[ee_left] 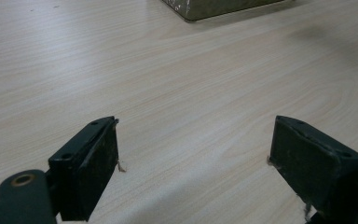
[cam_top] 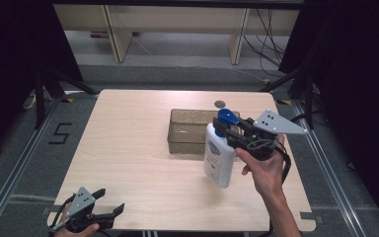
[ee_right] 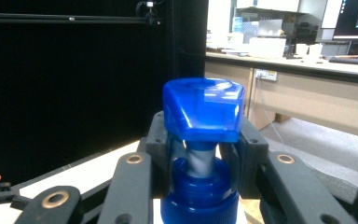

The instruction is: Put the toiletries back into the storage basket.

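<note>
A white pump bottle [cam_top: 219, 157] with a blue pump head [cam_top: 227, 117] hangs above the right half of the table. My right gripper [cam_top: 225, 131] is shut on its neck just under the head. In the right gripper view the blue pump head [ee_right: 203, 108] stands between the two black pads [ee_right: 157, 148], which press on the grey stem. My left gripper [cam_top: 109, 203] rests at the table's front left corner with its jaws wide open and nothing between them. In the left gripper view the pads [ee_left: 99, 161] stand far apart over bare wood.
A clear brownish rectangular bin [cam_top: 190, 131] sits on the wooden table [cam_top: 133, 148] just left of the bottle, and its corner [ee_left: 214, 7] reaches into the left gripper view. A small round grommet [cam_top: 220, 103] lies behind the bin. Black curtains flank the table.
</note>
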Demonstrator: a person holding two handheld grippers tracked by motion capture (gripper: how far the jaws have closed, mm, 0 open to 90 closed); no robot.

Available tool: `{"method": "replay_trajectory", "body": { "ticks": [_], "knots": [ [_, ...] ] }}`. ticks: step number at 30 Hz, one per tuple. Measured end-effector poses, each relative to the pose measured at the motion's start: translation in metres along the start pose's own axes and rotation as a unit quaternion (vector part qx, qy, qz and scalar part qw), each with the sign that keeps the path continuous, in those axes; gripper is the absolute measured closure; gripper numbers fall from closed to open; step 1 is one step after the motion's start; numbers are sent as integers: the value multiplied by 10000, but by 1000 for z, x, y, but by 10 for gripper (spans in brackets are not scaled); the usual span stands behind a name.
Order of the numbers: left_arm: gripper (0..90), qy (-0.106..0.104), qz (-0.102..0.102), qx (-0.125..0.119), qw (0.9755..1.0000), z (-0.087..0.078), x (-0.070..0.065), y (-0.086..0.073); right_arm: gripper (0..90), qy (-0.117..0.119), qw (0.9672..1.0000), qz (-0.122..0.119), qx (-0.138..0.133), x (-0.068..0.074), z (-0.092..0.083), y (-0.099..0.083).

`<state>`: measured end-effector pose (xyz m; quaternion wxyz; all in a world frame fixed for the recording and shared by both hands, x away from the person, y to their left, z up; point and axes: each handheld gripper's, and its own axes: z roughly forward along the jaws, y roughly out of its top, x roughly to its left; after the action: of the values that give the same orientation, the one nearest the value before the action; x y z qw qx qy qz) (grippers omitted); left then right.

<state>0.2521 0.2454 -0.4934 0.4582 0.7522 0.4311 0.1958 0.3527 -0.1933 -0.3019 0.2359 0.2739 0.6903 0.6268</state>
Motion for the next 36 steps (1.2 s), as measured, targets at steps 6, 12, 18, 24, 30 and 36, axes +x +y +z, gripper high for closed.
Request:
{"method": "replay_trajectory", "body": {
  "ticks": [6, 12, 18, 24, 30, 36],
  "knots": [
    [149, 15, -33, -9, 10000, 1, -1, 0, 658, 1, 10000, -34, -42, -5, 2, 10],
    [149, 15, -16, 8, 10000, 1, 0, 0, 658, -30, 9999, -16, -101, -11, 2, 21],
    [149, 26, -32, -5, 10000, 0, -1, 0, 658, -2, 9999, 94, -125, -16, 2, 33],
    [149, 21, -27, -5, 10000, 1, -1, 0, 658, -111, 9999, 31, -127, -24, 3, 45],
    [149, -5, -18, 20, 10000, 0, 0, 0, 658, -266, 9996, 2, -62, -36, 8, 52],
    [149, 17, -16, 28, 10000, 0, 0, 0, 658, -367, 9991, 203, -75, -48, 14, 55]
  ]
}}
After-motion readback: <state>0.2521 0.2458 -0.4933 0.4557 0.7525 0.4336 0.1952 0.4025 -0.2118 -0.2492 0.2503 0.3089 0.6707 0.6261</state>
